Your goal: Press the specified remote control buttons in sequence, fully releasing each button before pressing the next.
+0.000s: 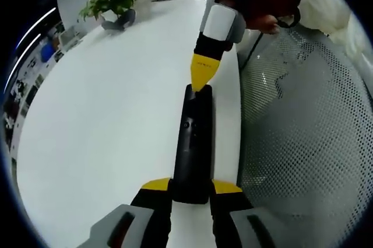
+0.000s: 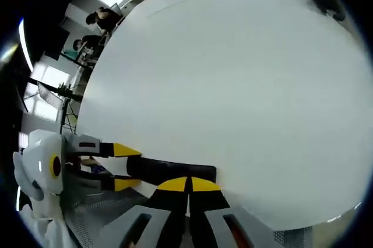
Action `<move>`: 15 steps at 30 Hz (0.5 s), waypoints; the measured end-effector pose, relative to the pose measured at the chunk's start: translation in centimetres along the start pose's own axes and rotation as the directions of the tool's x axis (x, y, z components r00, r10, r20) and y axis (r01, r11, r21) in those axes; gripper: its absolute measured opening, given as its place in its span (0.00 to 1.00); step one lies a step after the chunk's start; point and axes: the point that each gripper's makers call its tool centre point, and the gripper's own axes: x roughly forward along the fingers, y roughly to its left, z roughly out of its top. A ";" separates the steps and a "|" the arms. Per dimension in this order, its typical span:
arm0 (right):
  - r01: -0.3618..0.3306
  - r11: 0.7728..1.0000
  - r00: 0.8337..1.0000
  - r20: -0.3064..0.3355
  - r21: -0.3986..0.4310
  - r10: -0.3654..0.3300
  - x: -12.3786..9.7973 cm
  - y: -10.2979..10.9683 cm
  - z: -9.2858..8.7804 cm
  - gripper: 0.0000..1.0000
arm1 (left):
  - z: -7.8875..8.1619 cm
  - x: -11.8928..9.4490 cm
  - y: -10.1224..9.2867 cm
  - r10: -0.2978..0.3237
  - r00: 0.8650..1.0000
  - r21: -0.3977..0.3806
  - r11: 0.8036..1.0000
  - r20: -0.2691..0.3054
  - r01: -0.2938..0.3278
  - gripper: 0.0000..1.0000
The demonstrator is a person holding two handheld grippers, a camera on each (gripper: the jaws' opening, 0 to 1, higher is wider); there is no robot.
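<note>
Left gripper, jaws pinching the near end of the black remote control, which lies near the edge of the white table. At its far end, right gripper, jaws pressed together, tip touching it: a press apparently underway, sequence progress indeterminable. Beyond, potted plant.

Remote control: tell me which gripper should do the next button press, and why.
Right. The right gripper, shut, has its yellow tip at the far end of the remote control, poised to press. The left gripper is clamped on the remote's near end, steadying it on the white table, so it should likely stay put.
</note>
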 end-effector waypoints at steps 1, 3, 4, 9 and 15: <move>-0.001 1.000 1.000 0.000 0.001 0.001 0.0 0.0 0.0 0.00 | 0.0 0.0 0.0 0.000 1.000 -0.001 1.000 0.002 0.000 0.25; 0.006 1.000 1.000 -0.011 -0.006 -0.006 0.3 0.0 -0.2 0.00 | 0.0 0.0 0.0 0.000 1.000 -0.003 1.000 0.005 0.000 0.25; 0.023 1.000 1.000 -0.013 -0.016 -0.023 0.4 -0.2 -0.3 0.00 | 0.0 0.0 0.0 0.000 1.000 -0.003 1.000 0.005 0.000 0.25; 0.041 0.999 0.999 -0.006 -0.035 -0.041 0.4 -0.1 -0.4 0.00 | 0.0 0.0 0.1 0.000 1.000 -0.004 1.000 0.004 0.000 0.25; 0.035 0.999 0.999 0.007 -0.019 -0.035 0.4 -0.4 -0.2 0.00 | 0.0 0.0 0.1 0.002 1.000 -0.006 1.000 0.002 -0.001 0.25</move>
